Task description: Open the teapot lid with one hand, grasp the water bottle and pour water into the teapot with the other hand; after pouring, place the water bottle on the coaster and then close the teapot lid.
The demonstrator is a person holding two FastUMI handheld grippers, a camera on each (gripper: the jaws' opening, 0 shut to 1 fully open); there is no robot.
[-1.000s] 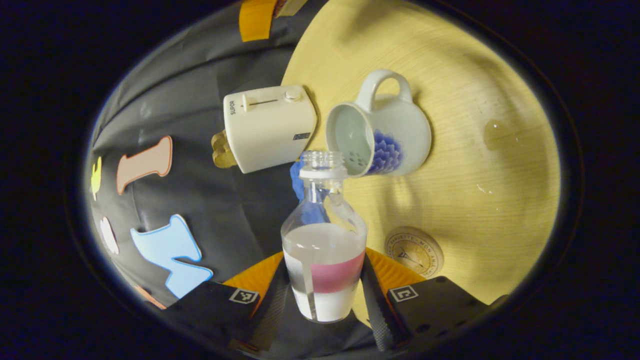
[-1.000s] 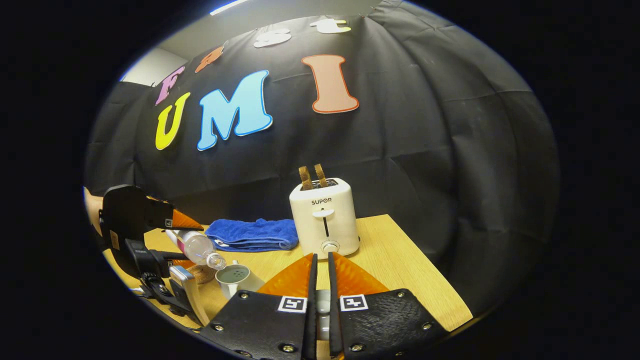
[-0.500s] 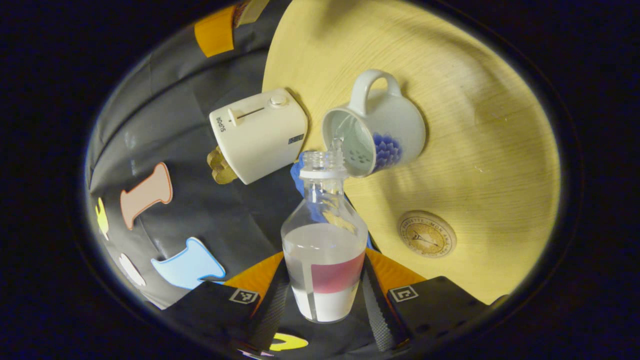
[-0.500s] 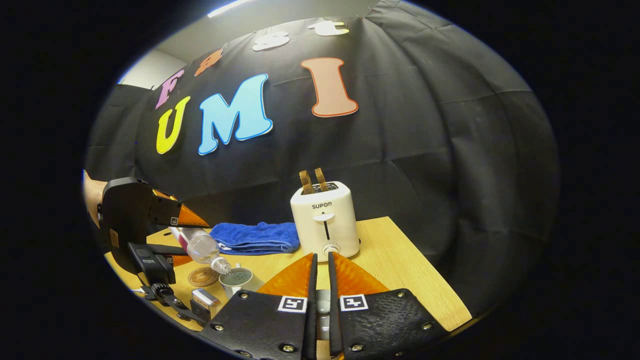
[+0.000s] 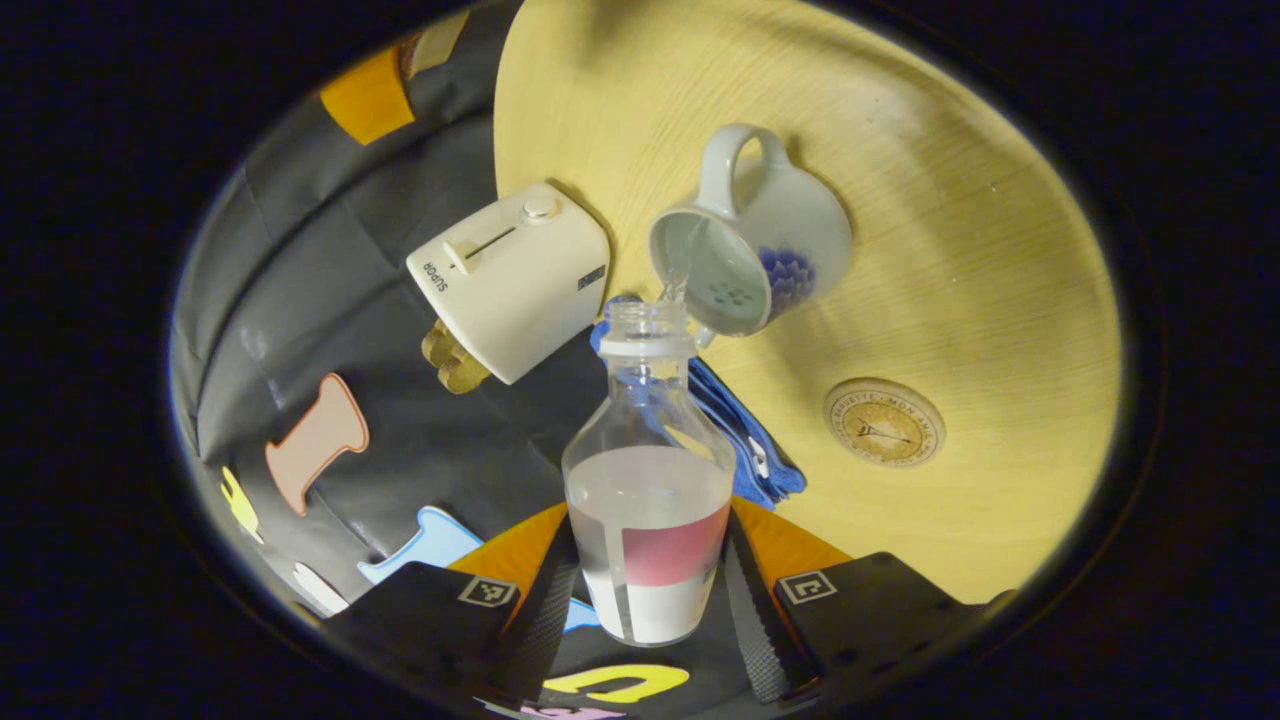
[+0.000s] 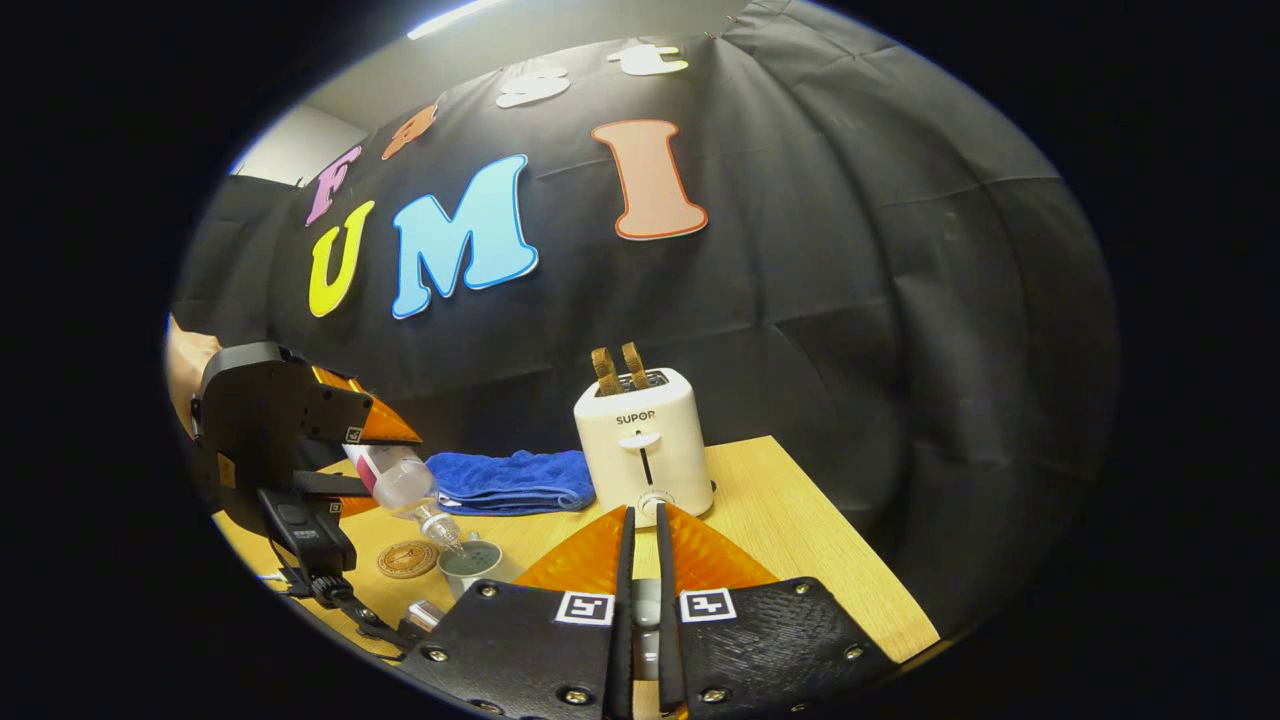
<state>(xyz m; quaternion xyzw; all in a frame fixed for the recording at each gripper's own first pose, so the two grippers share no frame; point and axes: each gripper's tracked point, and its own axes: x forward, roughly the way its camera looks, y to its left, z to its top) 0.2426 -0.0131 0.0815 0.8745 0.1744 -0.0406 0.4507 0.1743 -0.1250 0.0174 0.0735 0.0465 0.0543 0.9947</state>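
My left gripper [image 5: 648, 575] is shut on a clear water bottle [image 5: 648, 500] with a pink and white label, uncapped and tipped mouth-down. A thin stream of water falls from its mouth into the open white teapot [image 5: 770, 225] with a blue flower, which stands on the wooden table. The round wooden coaster [image 5: 885, 422] lies bare beside the teapot. From the right gripper view, the left gripper [image 6: 385, 470] tilts the bottle [image 6: 400, 482] over the teapot [image 6: 470, 560], next to the coaster [image 6: 407, 558]. My right gripper [image 6: 640, 560] is shut on the pale teapot lid [image 6: 646, 608], mostly hidden between its fingers.
A white toaster [image 6: 643, 440] with two slices of bread stands at the back of the table [image 6: 800, 540]. A folded blue towel [image 6: 510, 478] lies to its left, behind the teapot. The black booth wall rises behind the table.
The left gripper has tipped the bottle further and lifted it a little; water now runs into the teapot. The right gripper has barely moved.
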